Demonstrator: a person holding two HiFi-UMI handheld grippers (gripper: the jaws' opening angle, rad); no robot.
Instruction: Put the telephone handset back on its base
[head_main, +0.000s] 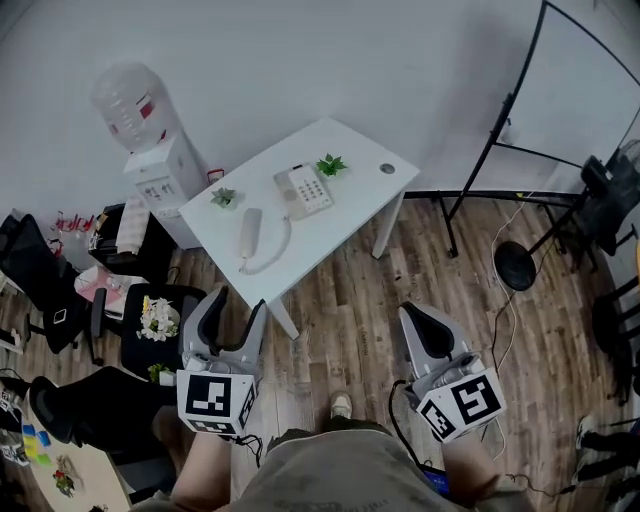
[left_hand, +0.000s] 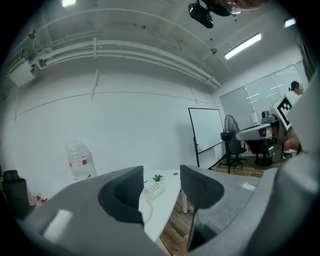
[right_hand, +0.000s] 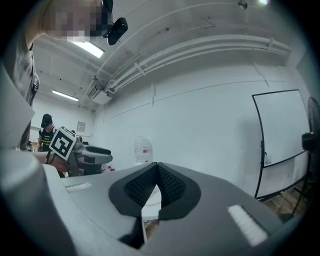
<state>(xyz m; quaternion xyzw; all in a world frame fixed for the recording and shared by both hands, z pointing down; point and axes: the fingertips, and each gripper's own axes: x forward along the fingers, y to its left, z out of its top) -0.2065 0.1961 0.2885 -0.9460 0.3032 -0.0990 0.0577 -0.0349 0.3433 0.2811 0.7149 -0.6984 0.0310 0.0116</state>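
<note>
Task not begun: handset (head_main: 250, 232) lies on the table (head_main: 345, 225) near-left of its base (head_main: 305, 190); left gripper (head_main: 238, 302) gapes empty, right gripper (head_main: 413, 314) is closed empty, both well short.

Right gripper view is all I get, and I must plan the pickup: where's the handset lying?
Observer: The handset lies off its cradle on the white table, left of the telephone base in the head view.
Operator: Is the left hand-held gripper free?
Observer: Yes, the left hand-held gripper is open with nothing between its jaws.
Operator: Are we close to the table?
Observer: No. Both it and the right hand-held gripper are held short of the table, over the wood floor.
</note>
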